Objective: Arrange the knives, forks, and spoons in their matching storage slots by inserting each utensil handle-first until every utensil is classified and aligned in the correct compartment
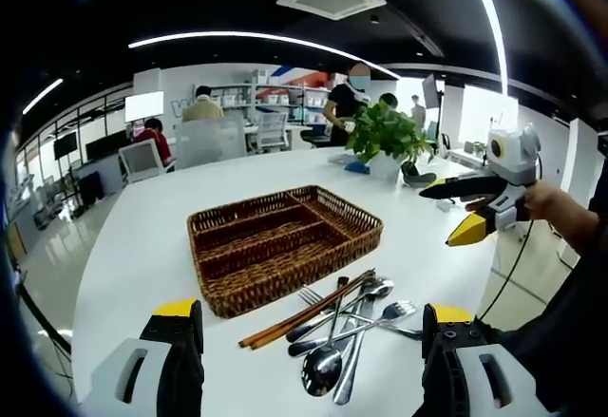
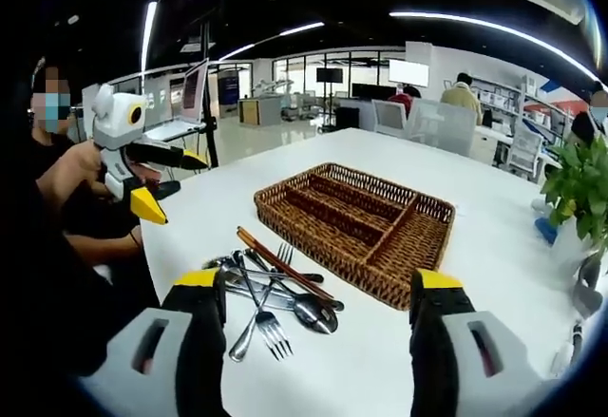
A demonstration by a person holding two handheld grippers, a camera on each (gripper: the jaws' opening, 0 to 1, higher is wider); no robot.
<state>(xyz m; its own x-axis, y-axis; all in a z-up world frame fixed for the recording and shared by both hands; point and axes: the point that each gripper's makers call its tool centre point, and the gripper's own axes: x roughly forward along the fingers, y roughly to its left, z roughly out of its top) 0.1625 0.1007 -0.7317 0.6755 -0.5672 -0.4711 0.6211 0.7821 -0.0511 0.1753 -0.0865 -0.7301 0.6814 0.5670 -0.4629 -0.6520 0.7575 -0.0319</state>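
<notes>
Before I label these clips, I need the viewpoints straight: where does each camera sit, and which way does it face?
Left gripper view: rides the left gripper, facing the brown wicker divided basket and pile of metal cutlery with brown chopsticks; the right gripper, in a hand, enters from the right.
Right gripper view: rides the right gripper, facing the same things from the opposite side; the left gripper enters from the left.
Shared: basket, cutlery, white table.

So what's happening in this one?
A person holds a gripper in each hand over a white table, about to sort cutlery. The left gripper and right gripper are both open and hold nothing. A loose pile of cutlery, with a pair of chopsticks across it, lies beside a wicker tray. The tray's compartments are empty, so no utensil has been sorted yet.
</notes>
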